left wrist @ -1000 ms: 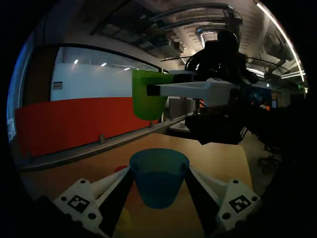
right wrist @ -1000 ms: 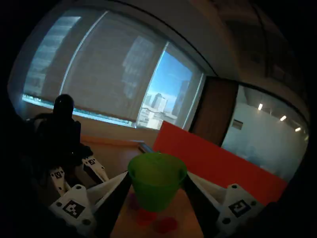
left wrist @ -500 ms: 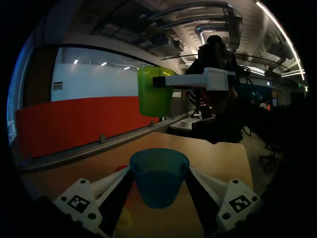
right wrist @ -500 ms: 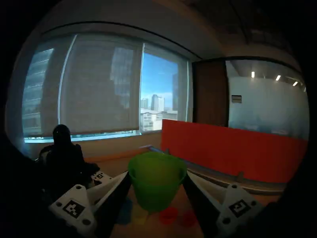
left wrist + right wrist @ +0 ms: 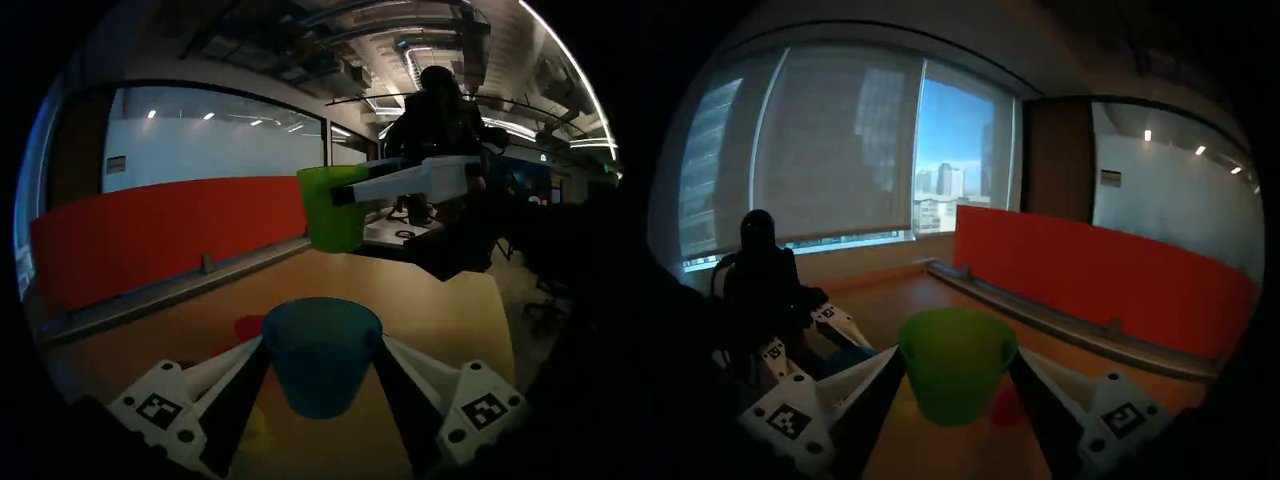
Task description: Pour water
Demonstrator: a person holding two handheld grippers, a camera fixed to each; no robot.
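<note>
1. The left tongs (image 5: pixel 322 349) pinch the blue cup (image 5: pixel 322 376), one finger pressed on each side of its wall just under the rim. The cup sits upright, mouth up, probably so nothing spills.
2. The right tongs (image 5: pixel 958 358) pinch the green cup (image 5: pixel 958 384) in the same way, also mouth up.
3. In the left gripper view the green cup hangs higher, farther off and a little right of the blue cup, well apart from it. It leans only slightly. My reading is that the two cups are being lined up for a pour that has not begun.
4. Both cups seem lifted off the tan surface (image 5: pixel 448 320), which leaves room to tip one over the other. A red partition (image 5: pixel 160 232) runs along the surface's far edge, and a bright window (image 5: pixel 832 160) lies to the left in the right gripper view.
5. Water is hard to judge. The blue cup looks darker low down, but I cannot tell a level in either cup, nor which one is meant to receive.
6. A red spot (image 5: pixel 250 326) and a yellow bit (image 5: pixel 254 432) on the surface are half hidden behind the fingers and cups, so I cannot tell what they are. The hand holding the right tongs is only a dark shape.
</note>
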